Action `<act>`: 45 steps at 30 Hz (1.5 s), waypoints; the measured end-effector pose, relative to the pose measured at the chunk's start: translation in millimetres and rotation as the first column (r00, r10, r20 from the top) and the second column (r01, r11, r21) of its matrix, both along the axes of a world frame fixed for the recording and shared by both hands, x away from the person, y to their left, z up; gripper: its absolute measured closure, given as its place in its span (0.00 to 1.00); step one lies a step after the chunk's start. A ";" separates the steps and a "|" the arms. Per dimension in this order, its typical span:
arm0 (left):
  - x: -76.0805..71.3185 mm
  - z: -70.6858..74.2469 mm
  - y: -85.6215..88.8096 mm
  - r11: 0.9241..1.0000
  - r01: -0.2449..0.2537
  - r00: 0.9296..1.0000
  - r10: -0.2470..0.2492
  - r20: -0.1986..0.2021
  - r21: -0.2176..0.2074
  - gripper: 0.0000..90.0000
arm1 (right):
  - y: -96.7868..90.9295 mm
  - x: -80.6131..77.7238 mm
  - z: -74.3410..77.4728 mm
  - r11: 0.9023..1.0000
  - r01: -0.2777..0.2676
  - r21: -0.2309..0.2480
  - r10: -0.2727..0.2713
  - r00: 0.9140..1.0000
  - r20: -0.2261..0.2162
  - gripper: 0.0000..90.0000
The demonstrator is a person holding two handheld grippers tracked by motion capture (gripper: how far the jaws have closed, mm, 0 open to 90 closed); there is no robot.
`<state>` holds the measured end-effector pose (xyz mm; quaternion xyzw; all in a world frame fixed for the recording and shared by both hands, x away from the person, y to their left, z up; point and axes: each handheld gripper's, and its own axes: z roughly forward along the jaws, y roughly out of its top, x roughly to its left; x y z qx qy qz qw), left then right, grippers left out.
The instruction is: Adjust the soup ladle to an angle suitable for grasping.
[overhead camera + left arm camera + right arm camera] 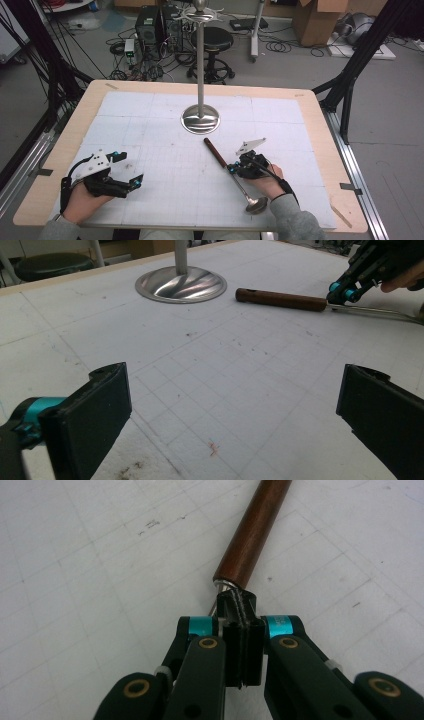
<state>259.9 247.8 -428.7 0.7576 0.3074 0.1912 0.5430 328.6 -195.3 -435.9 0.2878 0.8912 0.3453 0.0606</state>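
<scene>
1. Gripping the ladle (239, 176) with the right gripper (233, 168): jaws pinched fully together on the thin metal shaft just below the wooden handle (255, 532), as seen in the right gripper view.
2. Lying flat on the white gridded mat (165, 165): ladle bowl (256, 205) nearest the person, beside the right hand; handle pointing away toward the stand.
3. Resting the left gripper (131, 183) on the mat at the near left, well apart from the ladle; jaws spread wide, nothing between them.
4. Standing beyond the handle tip: utensil stand (200, 65), round steel base (180, 284) near but not touching the handle, hooks (200, 14) at the top of the pole.
5. Judging the step: grasp made, lift not yet begun.
6. Calling next for: raising the ladle clear of the mat, tipping it upright, steering the handle end up to a hook; likely a hole near the handle end (249, 291) for hanging. Risk: thin shaft swivelling in the pinch under the bowl's weight.
</scene>
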 end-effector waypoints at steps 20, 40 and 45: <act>0.1 -0.6 -0.2 1.000 -0.003 1.000 0.003 -0.006 -0.003 0.02 | 5.9 13.2 -1.5 1.000 0.022 0.021 -0.022 1.000 -0.001 1.00; -0.1 -0.1 0.6 1.000 0.001 1.000 -0.001 -0.003 -0.001 0.02 | 47.3 1.6 2.8 0.983 -0.184 -0.019 0.184 0.982 -0.032 1.00; 0.0 -0.4 0.2 1.000 0.001 1.000 -0.002 -0.006 -0.004 0.02 | 48.0 0.2 3.3 0.977 -0.213 -0.017 0.211 0.976 -0.051 1.00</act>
